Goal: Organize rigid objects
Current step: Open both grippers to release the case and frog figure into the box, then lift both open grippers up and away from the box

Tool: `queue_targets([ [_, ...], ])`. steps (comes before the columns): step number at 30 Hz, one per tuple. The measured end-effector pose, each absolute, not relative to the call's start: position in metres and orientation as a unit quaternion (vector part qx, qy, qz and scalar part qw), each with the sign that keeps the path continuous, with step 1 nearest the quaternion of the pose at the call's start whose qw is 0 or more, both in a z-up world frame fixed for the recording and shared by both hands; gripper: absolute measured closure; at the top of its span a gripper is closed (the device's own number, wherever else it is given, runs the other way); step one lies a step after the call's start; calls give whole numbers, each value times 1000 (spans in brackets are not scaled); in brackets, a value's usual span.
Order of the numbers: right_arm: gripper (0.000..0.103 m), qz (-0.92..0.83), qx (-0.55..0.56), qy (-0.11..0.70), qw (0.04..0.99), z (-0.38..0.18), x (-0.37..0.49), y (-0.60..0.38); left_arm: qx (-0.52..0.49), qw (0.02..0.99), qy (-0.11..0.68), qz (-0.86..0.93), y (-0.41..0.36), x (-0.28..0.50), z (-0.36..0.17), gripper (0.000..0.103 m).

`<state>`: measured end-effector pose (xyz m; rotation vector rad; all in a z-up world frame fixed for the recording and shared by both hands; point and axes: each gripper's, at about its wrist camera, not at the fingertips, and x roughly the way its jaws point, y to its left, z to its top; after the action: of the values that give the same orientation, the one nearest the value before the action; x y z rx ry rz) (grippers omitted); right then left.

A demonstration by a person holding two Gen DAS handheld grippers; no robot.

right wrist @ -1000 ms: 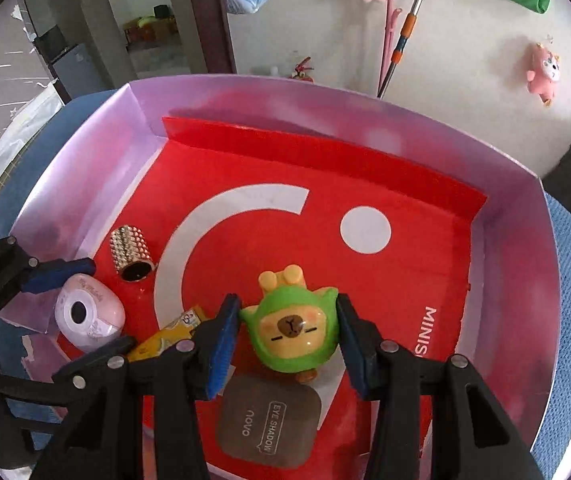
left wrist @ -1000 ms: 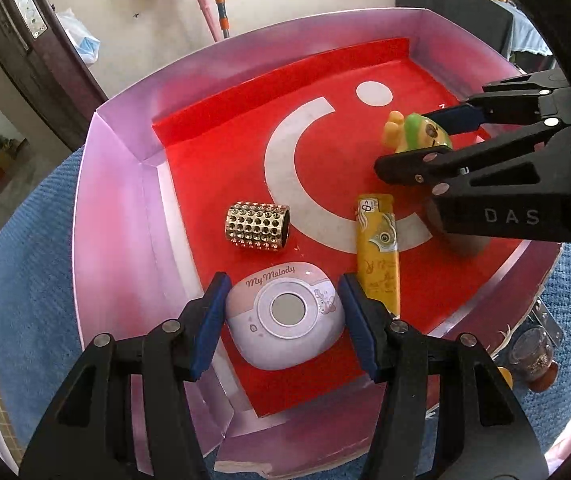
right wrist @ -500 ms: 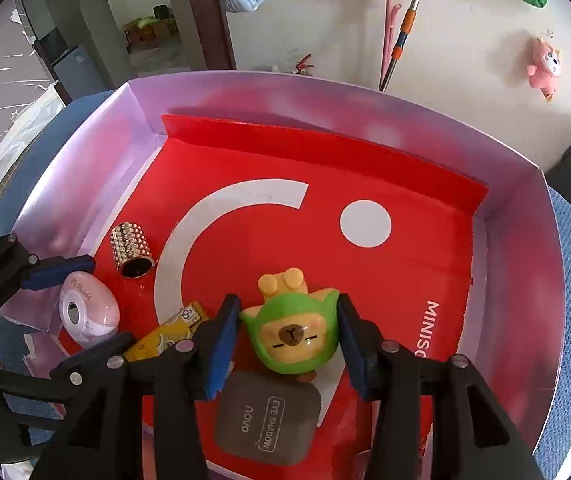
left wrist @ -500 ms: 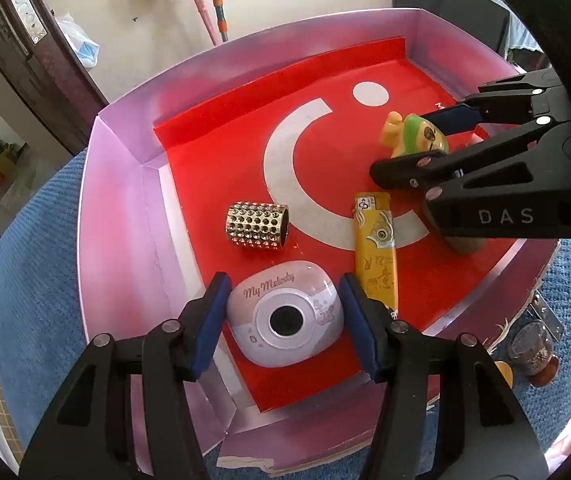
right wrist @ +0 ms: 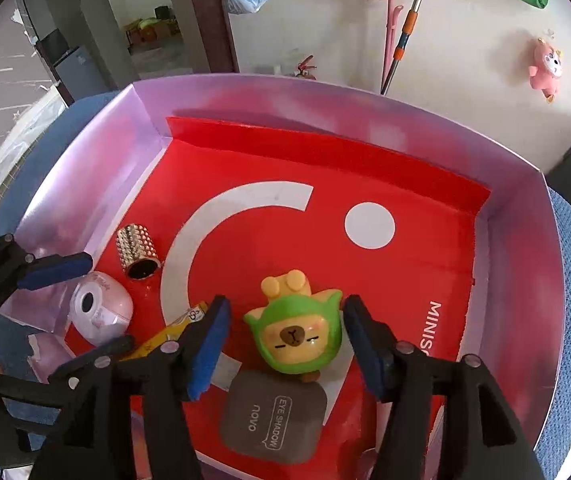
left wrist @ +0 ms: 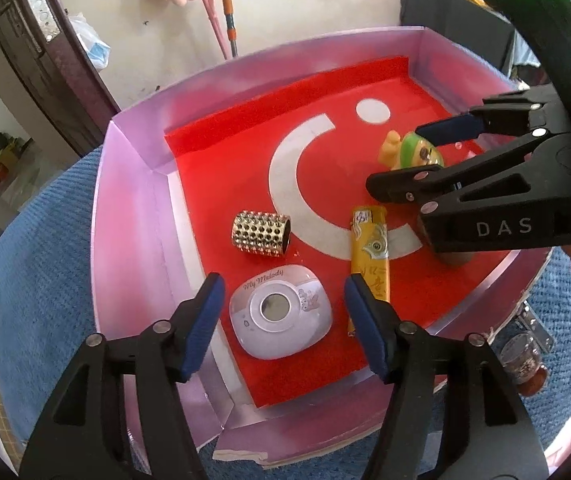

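Red-floored cardboard box with lilac walls [right wrist: 517, 280] holds everything, set on a blue towel-like cloth [left wrist: 41, 280]. Largest of the contents, the grey square eye-shadow compact [right wrist: 273, 416] lies flat at the near edge: stiff and thin, best taken across its sides. Next, the pale pink rounded-square plastic gadget [left wrist: 281, 312] sits between the left gripper [left wrist: 281, 320], whose jaws are opening with neither pad touching it; smooth and domed, it will likely slip unless pinched at its widest flanks. Likewise the green-hooded yellow plastic capybara figure [right wrist: 297, 334] rests between the right gripper's [right wrist: 285, 344] opening jaws, untouched; probably light and glossy. Smaller are the yellow lighter [left wrist: 369, 256] and the gold studded cylinder [left wrist: 261, 234], which could roll.
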<state>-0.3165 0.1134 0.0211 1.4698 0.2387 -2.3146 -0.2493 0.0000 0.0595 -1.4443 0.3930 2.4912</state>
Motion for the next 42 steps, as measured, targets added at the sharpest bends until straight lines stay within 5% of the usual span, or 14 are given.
queue_targets([
  [2, 35, -827, 521, 77, 194, 24, -316, 116, -484, 113, 127, 858, -3, -247, 63, 29],
  [13, 28, -844, 499, 51, 191, 50, -310, 132, -451, 127, 48, 882, -30, -236, 92, 29],
  [18, 11, -866, 457, 35, 199, 85, -289, 143, -411, 118, 17, 904, -43, -216, 112, 24],
  [26, 0, -903, 375, 9, 211, 142, -226, 169, -350, 108, 0, 930, -47, -181, 138, 23],
  [29, 0, -916, 347, 16, 203, 157, -200, 174, -320, 102, 0, 942, -43, -162, 148, 13],
  [42, 0, -956, 237, 16, 174, 180, -75, 198, -230, 94, 7, 969, -28, -77, 158, 6],
])
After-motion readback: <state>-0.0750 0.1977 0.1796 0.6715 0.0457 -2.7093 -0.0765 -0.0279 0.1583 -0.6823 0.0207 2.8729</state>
